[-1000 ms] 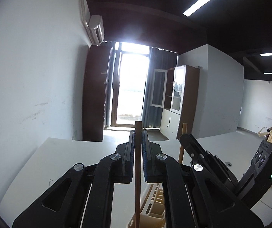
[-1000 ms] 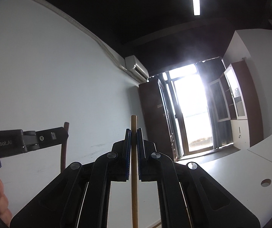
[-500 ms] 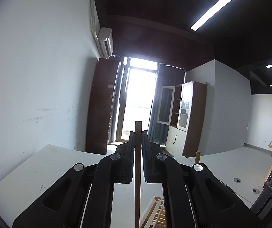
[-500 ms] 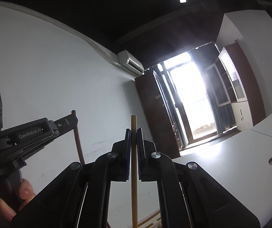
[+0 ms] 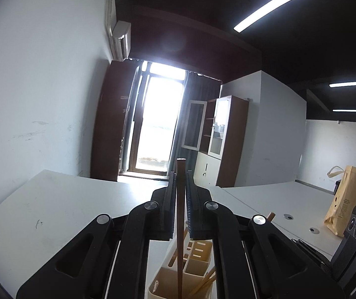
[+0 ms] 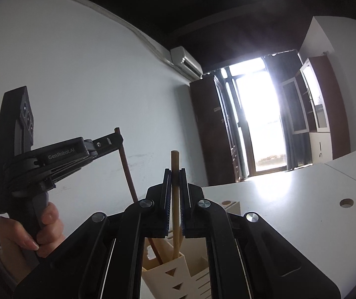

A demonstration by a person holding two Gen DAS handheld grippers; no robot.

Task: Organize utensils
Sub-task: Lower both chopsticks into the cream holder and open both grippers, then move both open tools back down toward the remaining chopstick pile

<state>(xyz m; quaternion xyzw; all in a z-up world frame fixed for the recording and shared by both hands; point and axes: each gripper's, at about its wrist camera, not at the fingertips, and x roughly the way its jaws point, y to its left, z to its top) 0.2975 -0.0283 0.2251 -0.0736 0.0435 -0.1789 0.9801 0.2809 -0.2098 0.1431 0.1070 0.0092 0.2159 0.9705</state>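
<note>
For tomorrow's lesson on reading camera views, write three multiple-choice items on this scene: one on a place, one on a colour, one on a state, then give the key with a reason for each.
1. Where does the lower end of the dark brown stick held by the left gripper go?
A. Into the cream utensil holder
B. Flat on the table
C. Into the paper bag

2. What colour is the stick held by the right gripper?
A. Black
B. Light tan wood
C. White

3. How does the right gripper stand?
A. Wide open and empty
B. Shut on its stick
C. Out of view

Key: 1 A, the left wrist view shows the shaft running down into a compartment of the holder. 2 B, the shaft between the fingers is pale wood, lighter than the other one. 3 B, both pads press against the stick, which stands upright between them.
</note>
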